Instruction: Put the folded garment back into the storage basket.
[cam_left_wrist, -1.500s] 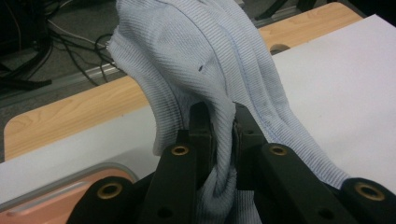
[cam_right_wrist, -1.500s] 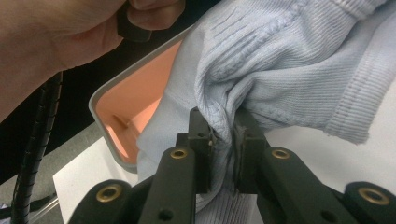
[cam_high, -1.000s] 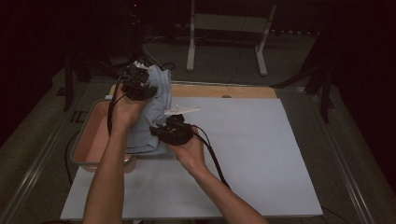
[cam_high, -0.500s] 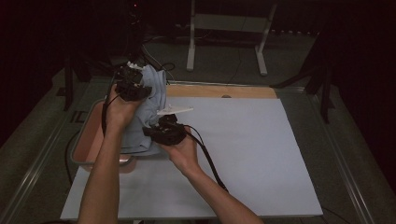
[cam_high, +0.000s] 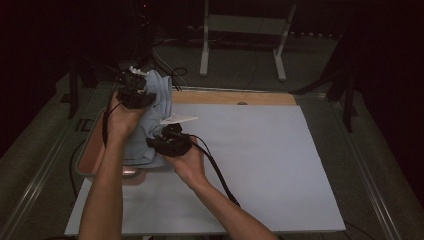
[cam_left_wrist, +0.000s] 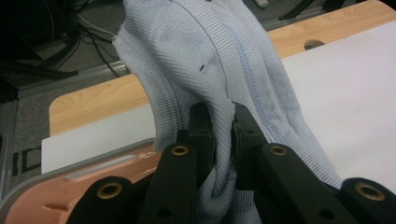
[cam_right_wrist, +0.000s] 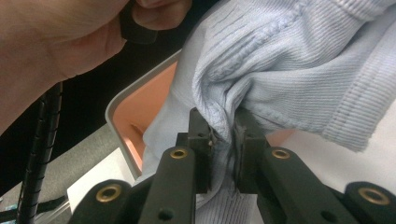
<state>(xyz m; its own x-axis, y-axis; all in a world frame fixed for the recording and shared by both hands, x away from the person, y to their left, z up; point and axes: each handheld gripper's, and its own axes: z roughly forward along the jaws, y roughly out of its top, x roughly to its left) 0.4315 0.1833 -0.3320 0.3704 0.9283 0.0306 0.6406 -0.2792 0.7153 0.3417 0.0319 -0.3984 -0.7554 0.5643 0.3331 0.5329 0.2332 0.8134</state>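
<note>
From the high view, I hold a pale blue garment (cam_high: 150, 115) with both tools: my left gripper (cam_high: 134, 94) lifts its far part, my right gripper (cam_high: 169, 144) takes its near part, above a pink tray (cam_high: 89, 155) on the table (cam_high: 260, 165). I judge it half out of the tray, not yet spread.

In the left gripper view, my jaws are almost closed, pinching a fold of the cloth (cam_left_wrist: 219, 60) between them.

In the right gripper view, my jaws clamp a bunched seam (cam_right_wrist: 280, 70); the tray (cam_right_wrist: 140, 107) lies behind.

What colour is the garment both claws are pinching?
Pale blue, ribbed knit garment; clearest in the left gripper view.
</note>
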